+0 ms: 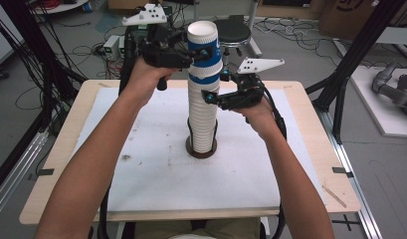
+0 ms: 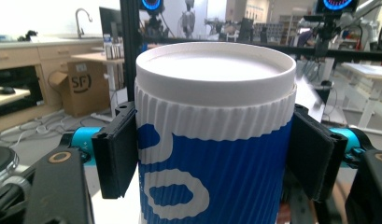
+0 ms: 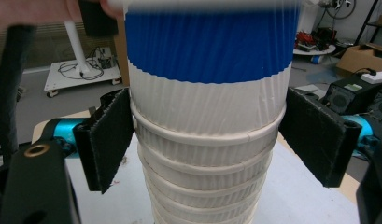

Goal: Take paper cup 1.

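Note:
A tall stack of white ribbed paper cups (image 1: 203,119) stands upside down on a dark round base (image 1: 201,152) in the middle of the table. Its topmost cup (image 1: 203,47) is blue and white, bottom up. My left gripper (image 1: 203,56) is shut on this top cup (image 2: 212,140), with both black pads (image 2: 116,156) pressed on its ribbed sides. Lower down, my right gripper (image 1: 211,97) is shut on the white stack (image 3: 207,154), its pads (image 3: 109,140) against a cup rim just under the blue cup (image 3: 209,46).
A white mat (image 1: 156,184) covers the wooden table (image 1: 61,164). A round black stool (image 1: 233,32) stands behind the table. Black frame posts (image 1: 353,55) and cables (image 1: 22,64) flank it on both sides.

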A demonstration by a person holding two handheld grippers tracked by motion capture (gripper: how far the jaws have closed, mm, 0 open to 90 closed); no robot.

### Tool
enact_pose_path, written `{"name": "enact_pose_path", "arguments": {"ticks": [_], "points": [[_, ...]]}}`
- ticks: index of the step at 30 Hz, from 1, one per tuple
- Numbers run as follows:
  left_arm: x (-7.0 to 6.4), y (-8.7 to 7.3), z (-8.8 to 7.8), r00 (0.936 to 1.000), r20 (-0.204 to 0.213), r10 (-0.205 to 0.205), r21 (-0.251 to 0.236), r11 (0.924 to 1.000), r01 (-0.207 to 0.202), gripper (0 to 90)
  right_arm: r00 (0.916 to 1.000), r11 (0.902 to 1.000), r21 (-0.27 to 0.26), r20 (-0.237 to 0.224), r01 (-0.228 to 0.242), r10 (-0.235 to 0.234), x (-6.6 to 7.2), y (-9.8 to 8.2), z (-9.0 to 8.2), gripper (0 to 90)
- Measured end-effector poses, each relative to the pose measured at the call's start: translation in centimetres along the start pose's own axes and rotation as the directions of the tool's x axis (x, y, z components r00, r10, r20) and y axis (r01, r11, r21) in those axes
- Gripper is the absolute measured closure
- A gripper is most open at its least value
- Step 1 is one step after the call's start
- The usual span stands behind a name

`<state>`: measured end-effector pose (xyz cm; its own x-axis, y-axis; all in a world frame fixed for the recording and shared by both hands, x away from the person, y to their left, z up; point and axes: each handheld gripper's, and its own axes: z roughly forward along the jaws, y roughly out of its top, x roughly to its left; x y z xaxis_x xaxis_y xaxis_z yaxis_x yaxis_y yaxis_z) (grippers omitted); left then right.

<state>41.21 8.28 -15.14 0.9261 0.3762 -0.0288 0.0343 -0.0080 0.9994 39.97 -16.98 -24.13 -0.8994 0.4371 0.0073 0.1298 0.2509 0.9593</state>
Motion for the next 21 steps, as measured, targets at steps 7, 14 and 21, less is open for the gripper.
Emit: {"name": "enact_pose_path", "arguments": {"ticks": [7, 14, 21], "points": [[-0.1, 3.0, -1.7, 0.9996, -0.025, 0.010, -0.067, 0.9977, -0.012, 26.1, 1.0000, 1.0000, 0.000, 0.001, 0.001, -0.001, -0.1, 0.0, 0.0, 18.9], [0.5, 4.3, -4.9, 0.9989, -0.046, -0.010, -0.152, 0.9883, 0.003, 26.1, 1.0000, 1.0000, 0.001, -0.004, -0.003, 0.003, -0.1, 0.0, -0.1, 18.8], [1.2, 3.5, -8.5, 0.9941, -0.108, 0.007, -0.127, 0.9917, -0.021, 26.1, 0.9999, 0.9999, 0.003, -0.003, -0.011, 0.011, -0.2, -0.1, -0.1, 18.3]]}}
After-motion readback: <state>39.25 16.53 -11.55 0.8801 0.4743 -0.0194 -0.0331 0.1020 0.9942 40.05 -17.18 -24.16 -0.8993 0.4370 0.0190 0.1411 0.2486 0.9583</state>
